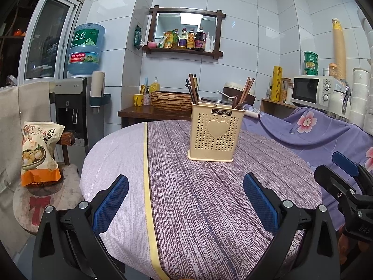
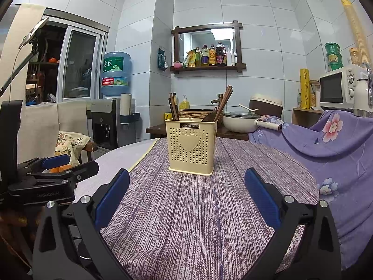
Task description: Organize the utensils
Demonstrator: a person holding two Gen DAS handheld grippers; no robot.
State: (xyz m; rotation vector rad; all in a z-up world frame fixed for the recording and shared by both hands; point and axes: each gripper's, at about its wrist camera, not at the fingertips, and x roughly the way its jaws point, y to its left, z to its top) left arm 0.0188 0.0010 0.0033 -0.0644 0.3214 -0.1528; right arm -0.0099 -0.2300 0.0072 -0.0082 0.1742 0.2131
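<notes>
A cream perforated utensil holder (image 1: 215, 131) with a raised heart on its front stands upright on the far half of the round desk (image 1: 209, 210), which is covered in a purple streaked cloth. Dark wooden chopsticks (image 1: 193, 88) rise from its left rear corner, and a second bundle of brown chopsticks (image 1: 247, 91) leans out to the right; a darker wooden utensil sits low beside that bundle, though whether it is a spoon or a spatula is hard to tell from here. In the right wrist view the same holder (image 2: 191, 145) stands straight ahead, with its chopsticks (image 2: 224, 101) fanning to the right.

The left gripper (image 1: 185, 183) hangs over the near edge of the desk, its jaws spread wide with nothing between them, well short of the holder. The right gripper (image 2: 187, 177) sits likewise with its jaws spread and empty, a little nearer the holder. Each gripper shows at the edge of the other's view.

A lilac floral sheet (image 1: 314, 130) drapes to the right of the desk. To the left, a printed snack bag (image 1: 39, 151) stands on a stool, with a water dispenser (image 1: 74, 107) behind it. A microwave (image 1: 312, 91) sits at the far right, and a wall shelf (image 1: 186, 37) holds bottles.
</notes>
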